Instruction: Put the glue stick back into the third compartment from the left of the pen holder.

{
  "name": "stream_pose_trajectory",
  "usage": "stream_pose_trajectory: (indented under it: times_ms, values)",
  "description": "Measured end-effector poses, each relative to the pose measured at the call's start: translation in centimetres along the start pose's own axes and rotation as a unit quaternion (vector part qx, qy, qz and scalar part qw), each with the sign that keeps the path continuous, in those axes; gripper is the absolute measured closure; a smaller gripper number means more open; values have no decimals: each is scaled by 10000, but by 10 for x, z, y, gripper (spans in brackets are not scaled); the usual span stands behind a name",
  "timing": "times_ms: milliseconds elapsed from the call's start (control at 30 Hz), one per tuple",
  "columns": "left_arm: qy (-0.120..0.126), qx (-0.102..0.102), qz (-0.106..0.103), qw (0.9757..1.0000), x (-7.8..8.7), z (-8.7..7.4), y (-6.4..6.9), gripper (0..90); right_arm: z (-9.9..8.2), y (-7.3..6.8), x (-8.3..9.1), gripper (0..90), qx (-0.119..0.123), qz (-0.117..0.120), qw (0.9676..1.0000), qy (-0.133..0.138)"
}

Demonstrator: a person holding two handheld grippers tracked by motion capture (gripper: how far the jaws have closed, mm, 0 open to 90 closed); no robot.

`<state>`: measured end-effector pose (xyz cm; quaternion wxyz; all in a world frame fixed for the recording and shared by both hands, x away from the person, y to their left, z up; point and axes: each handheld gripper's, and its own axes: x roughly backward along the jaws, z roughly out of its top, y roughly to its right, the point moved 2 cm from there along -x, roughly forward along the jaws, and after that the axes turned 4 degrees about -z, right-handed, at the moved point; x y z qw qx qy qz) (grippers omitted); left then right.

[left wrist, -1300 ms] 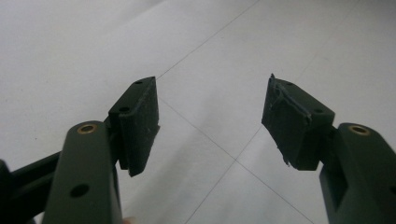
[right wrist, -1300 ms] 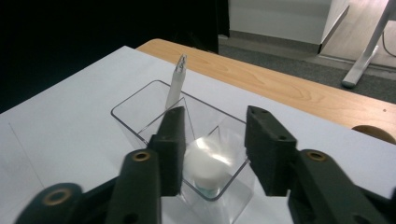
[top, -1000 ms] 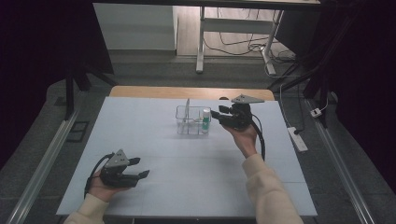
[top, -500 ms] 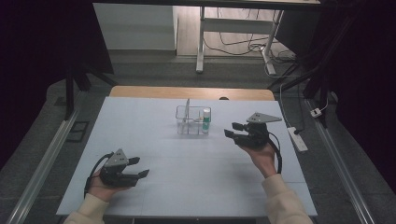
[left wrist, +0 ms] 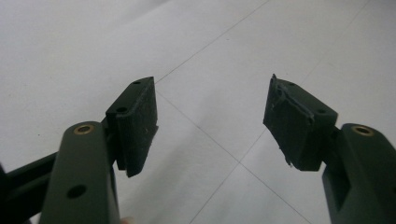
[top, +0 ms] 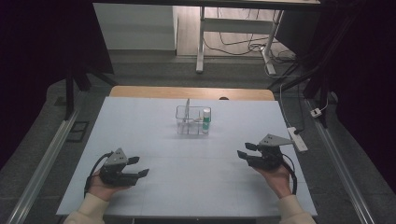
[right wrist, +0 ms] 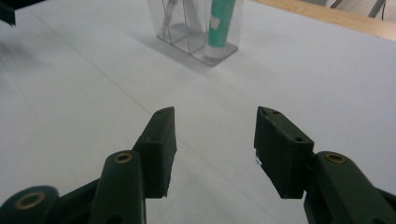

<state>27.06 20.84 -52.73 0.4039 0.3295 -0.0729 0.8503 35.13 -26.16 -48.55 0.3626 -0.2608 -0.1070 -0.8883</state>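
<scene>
Both our left tool [top: 138,167] and right tool [top: 245,152] stand released, empty; ahead of the right, a careless reach could topple the clear organizer [top: 191,122] holding the green tube [top: 206,119].

Looks like a lab or recording room, not a home. Bare white counter [top: 196,154] with faint grid lines, a wooden edge along the far side beyond the tools. Dark curtains hang on both sides. Grey carpeted floor [top: 140,70]. Behind the counter, well beyond the tools, a metal-legged desk frame [top: 201,42] with loose cables [top: 243,44] trailing on the floor. A white power strip [top: 297,138] lies just beside the right tool [top: 250,153], at the counter's edge. Metal rail [top: 42,158] runs along the floor, outward of the left tool [top: 136,166].
</scene>
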Motion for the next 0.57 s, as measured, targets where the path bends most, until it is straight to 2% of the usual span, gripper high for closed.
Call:
stream_pose_trajectory:
  times_ms: [167, 300, 567]
  values:
    - [29, 10, 11, 10000, 1, 0, -1, 349, -15, 4, 8, 476, -37, -63, 10000, -58]
    - [49, 22, 25, 10000, 1, 1, -1, 349, -24, 5, 11, 474, -18, -10, 10000, -57]
    - [104, 34, 54, 9999, 3, 2, -2, 346, -27, 6, 12, 469, 60, -33, 9999, -99]
